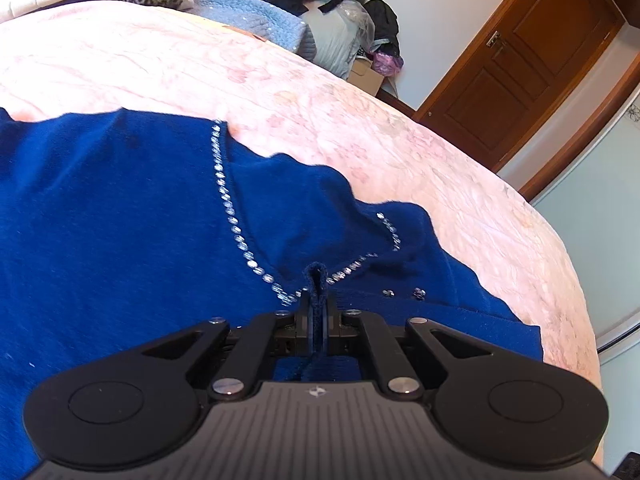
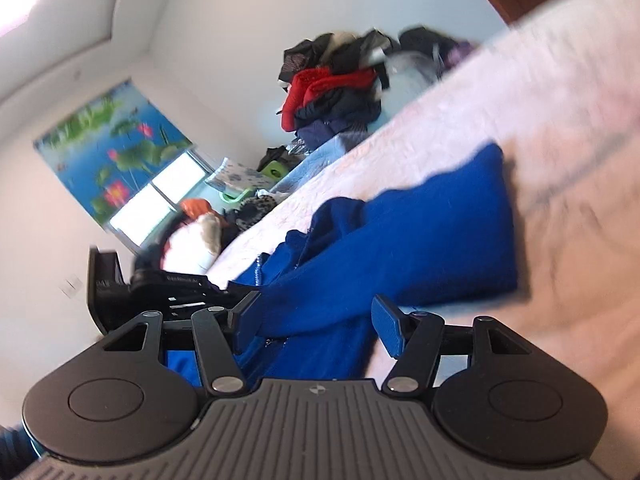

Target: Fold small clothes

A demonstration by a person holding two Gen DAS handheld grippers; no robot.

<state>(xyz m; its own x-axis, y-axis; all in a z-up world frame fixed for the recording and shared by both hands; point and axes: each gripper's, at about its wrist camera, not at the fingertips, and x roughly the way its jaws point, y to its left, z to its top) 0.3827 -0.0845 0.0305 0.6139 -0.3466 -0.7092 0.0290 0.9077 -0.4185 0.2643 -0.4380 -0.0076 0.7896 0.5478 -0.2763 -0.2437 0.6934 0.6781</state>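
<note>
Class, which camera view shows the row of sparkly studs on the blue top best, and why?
The left wrist view. There the studs run sharp along the neckline of the blue top, just ahead of the left gripper, shut on a fold. The right wrist view is blurred and shows only plain blue cloth between the open right gripper.

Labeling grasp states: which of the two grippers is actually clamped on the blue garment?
The left gripper: its jaws are shut on a pinched ridge of the blue garment near the rhinestone trim. The right gripper is open, fabric lying loose between its fingers.
</note>
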